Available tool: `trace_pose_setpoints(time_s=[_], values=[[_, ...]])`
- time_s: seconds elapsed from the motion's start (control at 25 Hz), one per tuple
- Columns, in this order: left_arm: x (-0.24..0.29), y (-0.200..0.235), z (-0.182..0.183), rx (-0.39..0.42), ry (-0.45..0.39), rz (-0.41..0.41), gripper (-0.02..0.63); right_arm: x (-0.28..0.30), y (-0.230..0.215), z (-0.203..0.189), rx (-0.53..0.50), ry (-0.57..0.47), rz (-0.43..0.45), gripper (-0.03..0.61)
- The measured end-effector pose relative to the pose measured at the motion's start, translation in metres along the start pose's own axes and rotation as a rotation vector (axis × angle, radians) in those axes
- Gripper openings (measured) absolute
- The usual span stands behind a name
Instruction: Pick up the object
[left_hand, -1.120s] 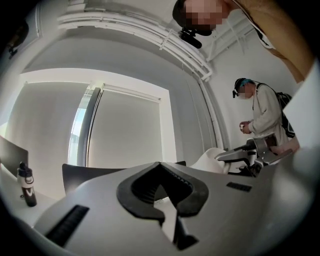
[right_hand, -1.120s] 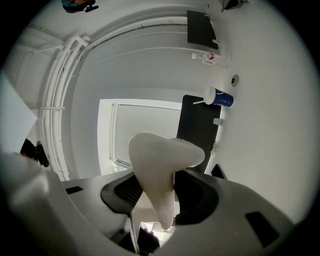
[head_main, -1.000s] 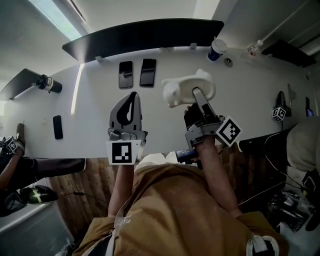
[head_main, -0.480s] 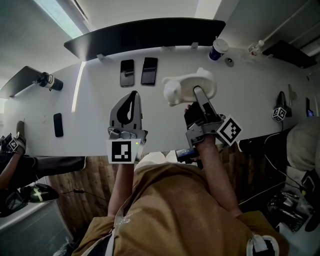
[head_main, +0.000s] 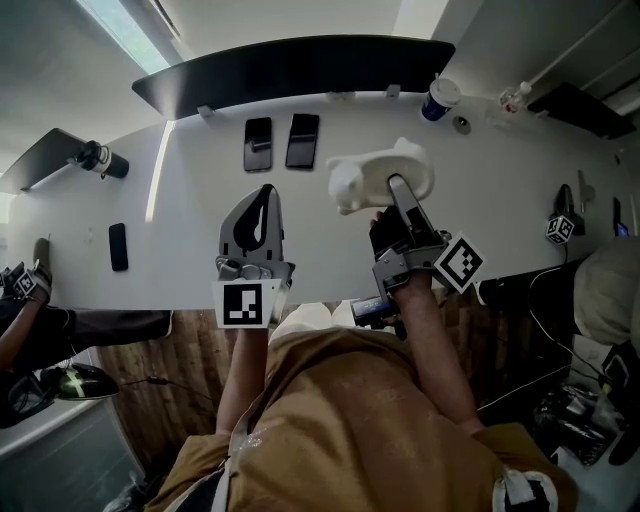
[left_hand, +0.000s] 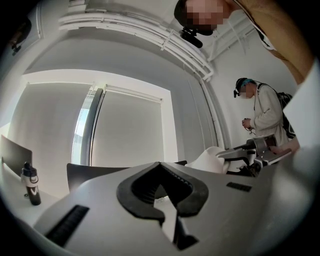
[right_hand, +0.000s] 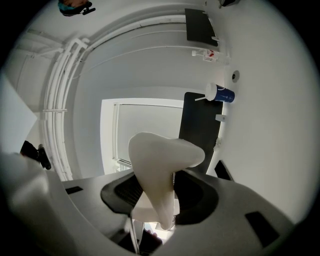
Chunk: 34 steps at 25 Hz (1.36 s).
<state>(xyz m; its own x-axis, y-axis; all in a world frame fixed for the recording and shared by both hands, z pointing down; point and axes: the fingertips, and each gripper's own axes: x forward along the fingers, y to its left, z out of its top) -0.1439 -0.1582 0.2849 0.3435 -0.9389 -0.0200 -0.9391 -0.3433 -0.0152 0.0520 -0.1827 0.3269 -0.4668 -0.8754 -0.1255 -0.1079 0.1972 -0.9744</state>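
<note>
A white animal-shaped figure (head_main: 375, 172) is at the middle of the white table (head_main: 500, 185). My right gripper (head_main: 395, 183) is shut on it from the near side. In the right gripper view the figure (right_hand: 160, 160) fills the gap between the dark pads (right_hand: 122, 192), which touch it on both sides. I cannot tell whether it rests on the table or hangs just above it. To its left, my left gripper (head_main: 266, 189) stands over the table, shut and holding nothing. In the left gripper view (left_hand: 160, 165) its tips meet.
Two dark phones (head_main: 258, 144) (head_main: 302, 141) lie side by side at the far side, and a third phone (head_main: 118, 247) lies at the left. A blue cup (head_main: 437, 99) stands far right. A marker cube (head_main: 558, 229) sits right. Another person (left_hand: 265, 120) stands nearby.
</note>
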Motion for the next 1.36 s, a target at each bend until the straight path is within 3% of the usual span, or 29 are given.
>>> trace_pose_setpoints(time_s=[1.36], values=[[-0.0012,0.0084,-0.0080,0.008,0.018,0.007,0.008,-0.0034,-0.0079,-0.0013,0.003,-0.012,-0.016,0.187]])
